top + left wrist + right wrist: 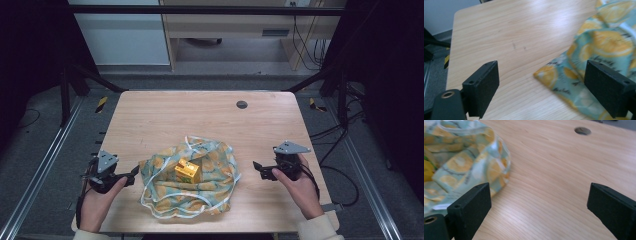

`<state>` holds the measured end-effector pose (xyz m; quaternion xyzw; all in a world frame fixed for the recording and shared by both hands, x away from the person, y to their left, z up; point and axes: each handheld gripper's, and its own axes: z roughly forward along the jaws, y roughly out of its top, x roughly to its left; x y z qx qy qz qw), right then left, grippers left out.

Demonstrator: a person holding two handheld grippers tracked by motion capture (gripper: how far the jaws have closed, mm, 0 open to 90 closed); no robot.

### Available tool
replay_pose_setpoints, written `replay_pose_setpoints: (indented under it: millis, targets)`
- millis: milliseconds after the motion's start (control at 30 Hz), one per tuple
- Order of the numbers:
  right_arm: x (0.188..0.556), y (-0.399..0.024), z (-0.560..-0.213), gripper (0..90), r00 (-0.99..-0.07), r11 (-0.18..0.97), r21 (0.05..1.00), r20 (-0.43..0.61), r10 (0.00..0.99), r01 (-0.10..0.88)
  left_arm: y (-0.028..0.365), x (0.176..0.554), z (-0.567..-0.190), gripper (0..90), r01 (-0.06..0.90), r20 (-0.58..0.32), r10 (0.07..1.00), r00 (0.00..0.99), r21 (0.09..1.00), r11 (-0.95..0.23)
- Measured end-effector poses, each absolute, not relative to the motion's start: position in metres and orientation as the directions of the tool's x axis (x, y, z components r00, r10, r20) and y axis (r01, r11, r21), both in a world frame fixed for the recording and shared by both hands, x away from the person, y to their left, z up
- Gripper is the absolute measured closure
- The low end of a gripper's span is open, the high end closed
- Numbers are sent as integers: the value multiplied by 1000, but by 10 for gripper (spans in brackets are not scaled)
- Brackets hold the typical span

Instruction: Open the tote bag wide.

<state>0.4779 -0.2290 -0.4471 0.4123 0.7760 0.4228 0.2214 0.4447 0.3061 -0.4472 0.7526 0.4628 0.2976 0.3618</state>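
A teal cloth printed with yellow lemon slices and edged in white lies crumpled on the wooden table, near its front middle. A small gold-yellow box sits on top of the cloth. My left gripper rests just left of the cloth, jaws pointing at it, open and holding nothing. In the left gripper view, the gripper frames a corner of the cloth. My right gripper is a little to the right of the cloth, also open and holding nothing. In the right gripper view, the gripper spans bare wood beside the cloth.
A round dark cable hole is set into the table's far side, also seen as the hole. Black frame posts stand at the table's back corners, with cables on the floor to the right. Bare wood stretches behind the cloth.
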Motion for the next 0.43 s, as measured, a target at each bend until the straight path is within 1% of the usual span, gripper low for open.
replay_pose_setpoints:
  millis: [167,267,433]
  targets:
    - [478,-248,-456,78,-514,277,815,30,857,510,325,451,-457,76,522,110,924,365,798,-302]
    - [473,-259,-462,90,-485,266,794,42,874,547,331,453,-461,75,541,107,933,344,790,-290]
    - [464,-271,-473,100,-460,300,769,-9,888,565,332,455,-462,75,552,117,934,336,779,-296]
